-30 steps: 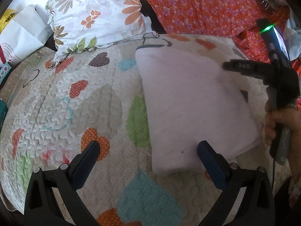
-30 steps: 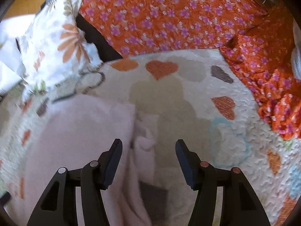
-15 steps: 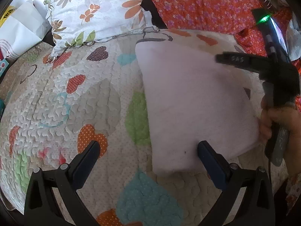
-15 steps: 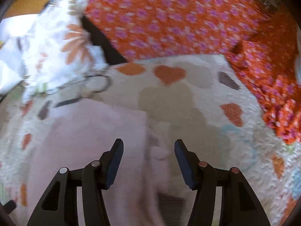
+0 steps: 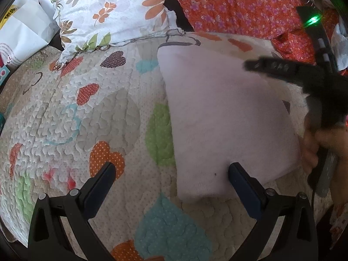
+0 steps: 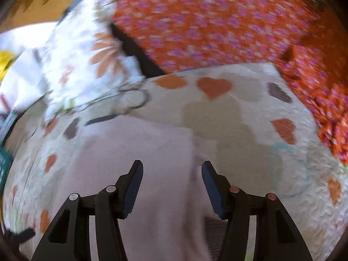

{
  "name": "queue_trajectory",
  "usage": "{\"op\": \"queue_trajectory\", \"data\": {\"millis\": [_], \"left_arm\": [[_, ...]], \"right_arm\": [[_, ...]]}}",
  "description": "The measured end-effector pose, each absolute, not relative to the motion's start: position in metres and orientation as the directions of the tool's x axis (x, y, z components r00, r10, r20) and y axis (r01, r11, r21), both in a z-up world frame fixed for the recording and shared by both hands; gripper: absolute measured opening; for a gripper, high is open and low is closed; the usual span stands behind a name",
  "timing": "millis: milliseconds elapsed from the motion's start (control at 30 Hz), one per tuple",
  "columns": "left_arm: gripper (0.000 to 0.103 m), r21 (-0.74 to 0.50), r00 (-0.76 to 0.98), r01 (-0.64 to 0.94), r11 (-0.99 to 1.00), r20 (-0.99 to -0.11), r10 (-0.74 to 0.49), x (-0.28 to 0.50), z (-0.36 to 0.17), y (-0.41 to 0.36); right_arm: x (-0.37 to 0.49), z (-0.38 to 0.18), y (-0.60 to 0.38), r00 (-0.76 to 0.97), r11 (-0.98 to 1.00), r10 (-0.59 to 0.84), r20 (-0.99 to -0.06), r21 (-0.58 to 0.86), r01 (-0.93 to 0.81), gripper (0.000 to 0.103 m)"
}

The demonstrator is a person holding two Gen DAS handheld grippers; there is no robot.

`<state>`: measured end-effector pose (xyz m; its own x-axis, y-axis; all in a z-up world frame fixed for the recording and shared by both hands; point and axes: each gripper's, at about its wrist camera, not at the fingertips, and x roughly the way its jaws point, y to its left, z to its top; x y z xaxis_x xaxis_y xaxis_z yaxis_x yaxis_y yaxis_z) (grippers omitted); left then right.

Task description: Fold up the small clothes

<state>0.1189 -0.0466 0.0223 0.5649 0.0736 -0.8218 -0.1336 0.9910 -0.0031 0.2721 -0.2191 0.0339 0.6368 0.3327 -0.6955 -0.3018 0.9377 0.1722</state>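
A bed covered by a quilted bedspread (image 5: 91,117) printed with coloured hearts fills both views, with a floral pillow (image 5: 113,10) and an orange flowered cloth (image 5: 235,4) at its far side. On the quilt lies the task's 1 garment, a pale pink cloth (image 5: 226,117), already folded into a flat, roughly rectangular pad with a thick doubled edge nearest the left camera. The left gripper (image 5: 171,179) hangs wide open just above that near edge, holding nothing. The right gripper (image 6: 171,178) is also open and empty, poised over the cloth's right border; its view is smeared by motion. The fold looks close to finished, so the next move probably calls for pinching 1 edge with both grippers and doubling the pad over, or pressing it flat.
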Motion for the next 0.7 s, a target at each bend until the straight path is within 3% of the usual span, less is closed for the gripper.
{"op": "queue_trajectory", "data": {"millis": [67,133,333,700], "left_arm": [[0.103,-0.007,0.564,-0.132,0.991,-0.823,0.070,0.119,0.022,-0.046],[0.103,-0.013,0.562,-0.132,0.991,-0.825,0.064,0.118,0.022,-0.046],[0.103,0.002,0.580,-0.138,0.990,-0.810,0.082,0.113,0.028,-0.046],[0.103,-0.002,0.628,-0.134,0.991,-0.774,0.084,0.078,0.049,-0.054]], "right_arm": [[0.273,0.025,-0.203,0.579,0.919,0.353,-0.735,0.154,-0.364,0.061],[0.277,0.009,-0.195,0.553,0.932,0.266,-0.789,0.064,-0.357,0.062],[0.267,0.032,-0.227,0.679,0.978,0.132,-0.722,-0.015,-0.206,0.064],[0.185,0.058,-0.261,0.677,0.988,0.120,-0.726,0.023,-0.151,0.064]]}}
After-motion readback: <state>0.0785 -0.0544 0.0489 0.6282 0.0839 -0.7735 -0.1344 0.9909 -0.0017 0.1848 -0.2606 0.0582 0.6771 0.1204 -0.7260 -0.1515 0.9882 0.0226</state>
